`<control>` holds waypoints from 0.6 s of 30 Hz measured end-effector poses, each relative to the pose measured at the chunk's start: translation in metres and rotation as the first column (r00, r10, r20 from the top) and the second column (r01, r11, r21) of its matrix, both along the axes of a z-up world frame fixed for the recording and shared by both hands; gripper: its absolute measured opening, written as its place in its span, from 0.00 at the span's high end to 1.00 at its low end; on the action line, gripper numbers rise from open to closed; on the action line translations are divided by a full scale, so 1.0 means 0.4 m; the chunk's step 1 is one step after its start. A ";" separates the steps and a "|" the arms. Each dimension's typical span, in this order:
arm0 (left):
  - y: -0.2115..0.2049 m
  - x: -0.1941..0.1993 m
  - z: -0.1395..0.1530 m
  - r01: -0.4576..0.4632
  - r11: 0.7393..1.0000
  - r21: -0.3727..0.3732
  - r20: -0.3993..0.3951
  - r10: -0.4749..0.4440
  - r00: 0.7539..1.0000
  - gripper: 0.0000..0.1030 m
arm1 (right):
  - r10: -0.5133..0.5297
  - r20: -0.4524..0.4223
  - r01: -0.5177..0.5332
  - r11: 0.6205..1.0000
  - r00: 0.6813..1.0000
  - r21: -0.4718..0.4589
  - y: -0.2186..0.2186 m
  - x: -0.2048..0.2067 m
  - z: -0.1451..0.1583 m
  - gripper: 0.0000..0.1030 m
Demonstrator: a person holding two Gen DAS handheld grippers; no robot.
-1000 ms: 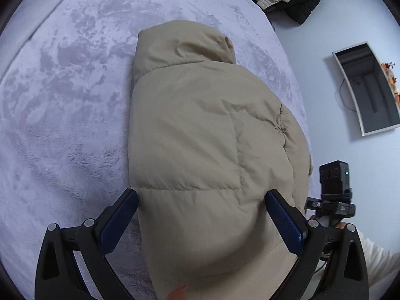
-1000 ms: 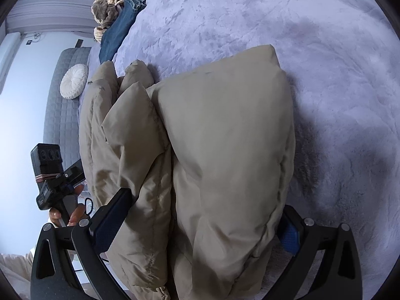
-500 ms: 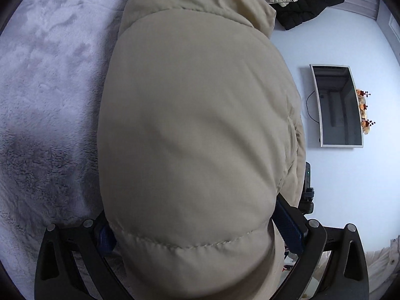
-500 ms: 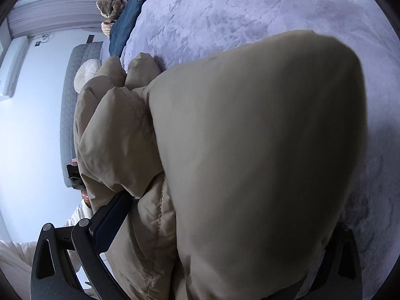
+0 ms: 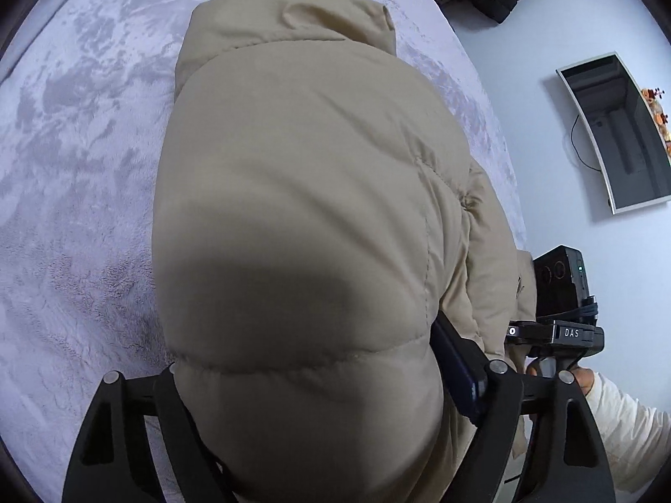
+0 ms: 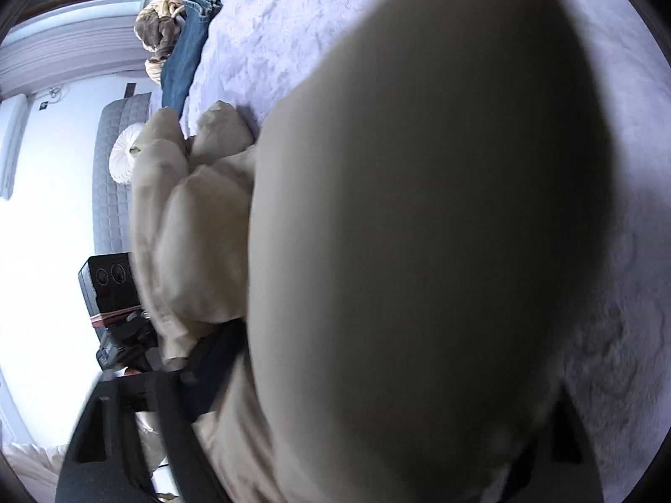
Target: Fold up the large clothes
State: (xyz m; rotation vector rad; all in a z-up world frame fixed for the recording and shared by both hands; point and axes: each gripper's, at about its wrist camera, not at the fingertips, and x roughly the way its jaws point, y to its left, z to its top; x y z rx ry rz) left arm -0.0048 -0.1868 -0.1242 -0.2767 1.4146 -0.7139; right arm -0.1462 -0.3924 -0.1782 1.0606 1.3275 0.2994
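Beige quilted fabric fills both views: the puffer jacket (image 5: 293, 193) lies on the bed (image 5: 75, 134), already gathered into a thick, narrow bundle with its hood (image 5: 289, 21) pointing toward the far edge. Its near end hangs at the bed's near edge, where both tools meet it. Judging from that shape, the sides have been brought in and the sleeves tucked under or alongside; what looks left is to double the bundle lengthwise, near end toward the hood, and then press it flat.

The left hand-held gripper (image 5: 310, 385) straddles the near end of the bundle. Its jaws have just been closing, with the padded cloth between them; the blue pad on the right (image 5: 457, 360) lies against the jacket's side, while the other finger is buried under the bulge, so a firm clamp on both sides cannot be confirmed, though it reads as squeezing the cloth.

The right hand-held gripper (image 6: 377, 377) has also just been closing on the same end, from the other side. A swollen fold of the jacket (image 6: 419, 209) hides nearly everything; the one finger in view (image 6: 209, 373) presses into the fabric and the jaws appear clamped on it.

A pair of jeans (image 6: 188, 54) lies at the bed's far corner, well apart.
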 end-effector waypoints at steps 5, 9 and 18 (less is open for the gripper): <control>-0.028 -0.029 0.067 0.011 0.999 0.032 0.061 -0.013 0.998 0.21 | -0.008 0.036 0.008 1.000 0.999 0.006 0.005 -0.021 0.056 0.55; 0.007 -0.018 0.133 -0.007 1.000 0.030 0.106 0.004 0.994 0.21 | -0.015 0.067 0.012 0.999 0.998 0.038 0.010 -0.021 0.089 0.55; 0.195 0.063 0.202 -0.059 0.998 0.008 0.166 0.056 0.984 0.21 | 0.006 0.141 -0.004 1.000 0.990 -0.013 0.122 0.090 0.167 0.55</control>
